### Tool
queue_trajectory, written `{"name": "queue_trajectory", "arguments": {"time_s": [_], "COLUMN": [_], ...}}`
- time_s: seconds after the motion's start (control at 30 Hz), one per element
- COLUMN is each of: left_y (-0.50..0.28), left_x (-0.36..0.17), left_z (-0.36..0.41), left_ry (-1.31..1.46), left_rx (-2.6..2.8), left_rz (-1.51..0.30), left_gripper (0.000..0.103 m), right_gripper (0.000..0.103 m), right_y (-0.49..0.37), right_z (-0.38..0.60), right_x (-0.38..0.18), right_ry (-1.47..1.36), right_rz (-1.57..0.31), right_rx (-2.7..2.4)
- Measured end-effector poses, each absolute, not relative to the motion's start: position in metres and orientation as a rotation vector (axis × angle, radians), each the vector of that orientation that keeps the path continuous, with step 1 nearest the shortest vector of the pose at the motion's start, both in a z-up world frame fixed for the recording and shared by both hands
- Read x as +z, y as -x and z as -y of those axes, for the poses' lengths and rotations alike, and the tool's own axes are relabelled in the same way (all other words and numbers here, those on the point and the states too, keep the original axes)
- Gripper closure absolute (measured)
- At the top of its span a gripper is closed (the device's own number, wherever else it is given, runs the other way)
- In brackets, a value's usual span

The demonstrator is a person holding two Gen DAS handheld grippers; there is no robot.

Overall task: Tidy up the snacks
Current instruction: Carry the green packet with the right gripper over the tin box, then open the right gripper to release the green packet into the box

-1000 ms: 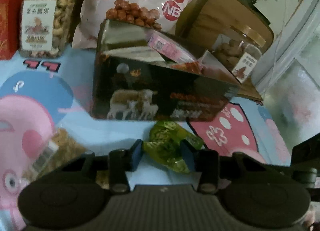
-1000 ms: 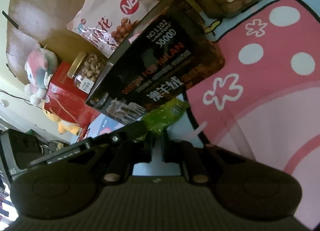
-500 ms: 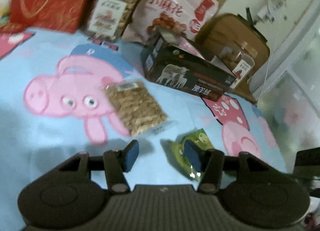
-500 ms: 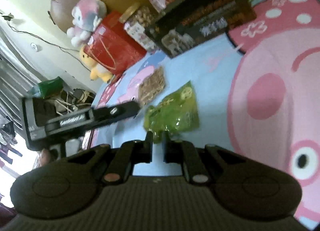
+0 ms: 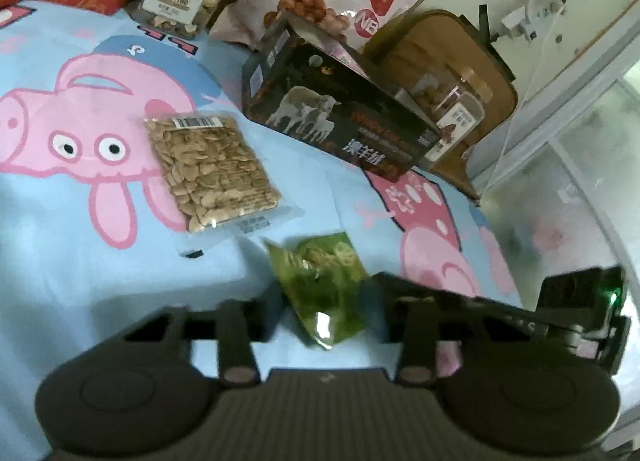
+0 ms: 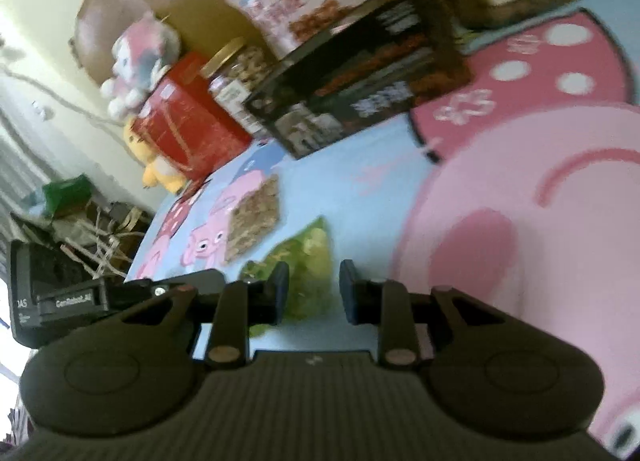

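Only right view, plush toys [image 6: 136,57], red box [image 6: 188,129]

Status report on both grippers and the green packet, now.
Left gripper closing around green packet. Right gripper opening, packet between its fingers. Clear seed bag beside it; black box unobstructed beyond.

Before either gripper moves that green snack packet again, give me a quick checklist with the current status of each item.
1. Green packet lying between left gripper fingers: ok.
2. Left jaws closing, firm pinch on packet: cannot tell.
3. Right gripper jaws opening, letting go of the packet: ok.
4. Dark box open on top to take snacks: ok.
5. Clear nut bag lies apart from packet: ok.
6. Right gripper close beside left gripper, room to move: not ok.
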State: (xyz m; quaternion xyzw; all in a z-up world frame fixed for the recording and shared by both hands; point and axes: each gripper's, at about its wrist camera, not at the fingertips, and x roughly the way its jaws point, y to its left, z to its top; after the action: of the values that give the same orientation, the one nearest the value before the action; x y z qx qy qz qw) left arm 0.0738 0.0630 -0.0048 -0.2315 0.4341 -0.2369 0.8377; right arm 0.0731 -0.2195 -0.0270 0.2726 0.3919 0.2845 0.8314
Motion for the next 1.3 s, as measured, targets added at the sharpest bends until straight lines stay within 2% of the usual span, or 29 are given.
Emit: {"name": "queue_trajectory", "arguments": {"time_s": [0.03,0.07,0.2,0.37,0.67,0.93,1.2,1.3], "left_y": [-0.072,-0.071,-0.069,-0.079,-0.162,-0.223,-0.259,-0.265], "left_x": [-0.005,-0.004,0.006,0.043,0.096,0.095,0.070,0.058], "left_z": [-0.062,-0.063,-0.068,-0.065,-0.041,-0.014,0.009,0.014], "left_ry": [0.473,0.460,0.468,0.437,0.357,0.329,0.240,0.184], "left_rx": [-0.488,-0.483,-0.514,-0.558,-0.549,-0.551,-0.500,-0.423], "left_rz": [-0.913,-0.911,-0.893,-0.804,-0.706,-0.708,-0.746,-0.757], "left_gripper": [0.081,0.080,0.081,0.081,0.081,0.081,0.081,0.070], "right_gripper": [0.089,0.097,0.099,0.100,0.100,0.100,0.100,0.096], "right_y": [-0.075,-0.076,-0.067,-0.069,-0.115,-0.160,-0.185,-0.188], "right_z": [0.217,0.211,0.208,0.217,0.216,0.224,0.234,0.228], "right_x": [-0.028,-0.032,-0.024,-0.005,0.044,0.050,0.035,0.028], "right_ry": [-0.580,-0.583,-0.561,-0.599,-0.518,-0.459,-0.425,-0.364], "right_rz": [-0.848,-0.867,-0.824,-0.766,-0.553,-0.477,-0.456,-0.425], "right_rx": [0.625,0.651,0.663,0.689,0.646,0.571,0.469,0.413]}}
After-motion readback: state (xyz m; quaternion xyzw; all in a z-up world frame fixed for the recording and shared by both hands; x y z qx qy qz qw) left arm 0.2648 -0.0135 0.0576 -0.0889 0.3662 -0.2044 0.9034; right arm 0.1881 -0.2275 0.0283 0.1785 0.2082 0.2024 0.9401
